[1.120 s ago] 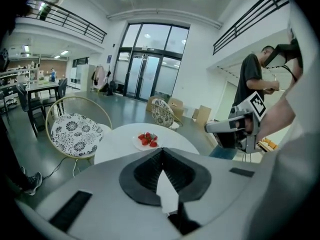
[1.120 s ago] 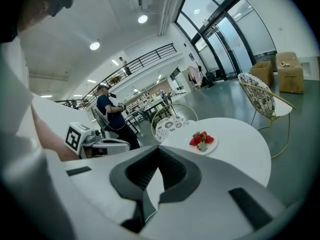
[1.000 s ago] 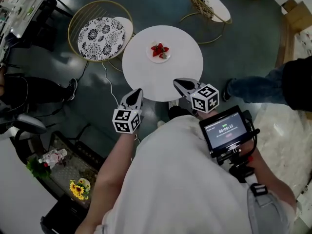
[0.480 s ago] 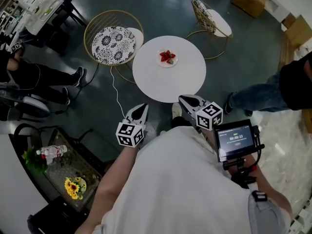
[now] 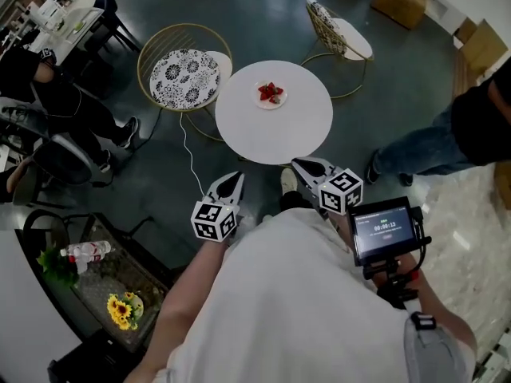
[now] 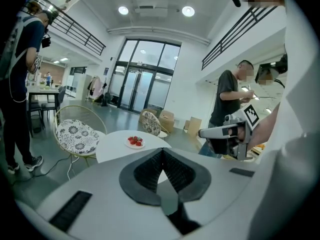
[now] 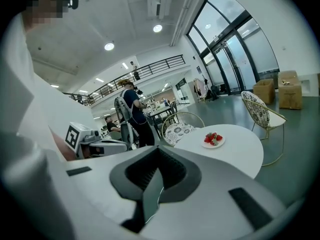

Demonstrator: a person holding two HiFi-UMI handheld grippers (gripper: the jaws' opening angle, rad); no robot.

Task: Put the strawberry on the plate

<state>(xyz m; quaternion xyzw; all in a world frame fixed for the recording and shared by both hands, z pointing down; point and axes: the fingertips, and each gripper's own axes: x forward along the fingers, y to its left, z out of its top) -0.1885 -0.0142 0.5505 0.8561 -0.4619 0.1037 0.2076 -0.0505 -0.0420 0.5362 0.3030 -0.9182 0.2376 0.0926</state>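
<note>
Standing off from the table [image 5: 275,138], with both grippers short of its near edge. Holding the left gripper [image 5: 234,178] low by the body and pointing toward the table, fingers pressed together along one seam, nothing between them. Holding the right gripper [image 5: 299,163] alongside in the same way: fingers meeting, gripping nothing.

Finding the strawberries [image 5: 271,92] lying in a small red heap on the plate [image 5: 259,100], which is sitting on the far half of the table, well apart from both grippers. Seeing no loose strawberry on the bare tabletop in any view.

Judging the placing as done: fruit resting on the plate, both grippers empty and clear of it. Finding nothing left to carry, as far as these views show. Not telling from here how many berries are making up the heap, nor whether each is lying wholly inside the rim.
</note>
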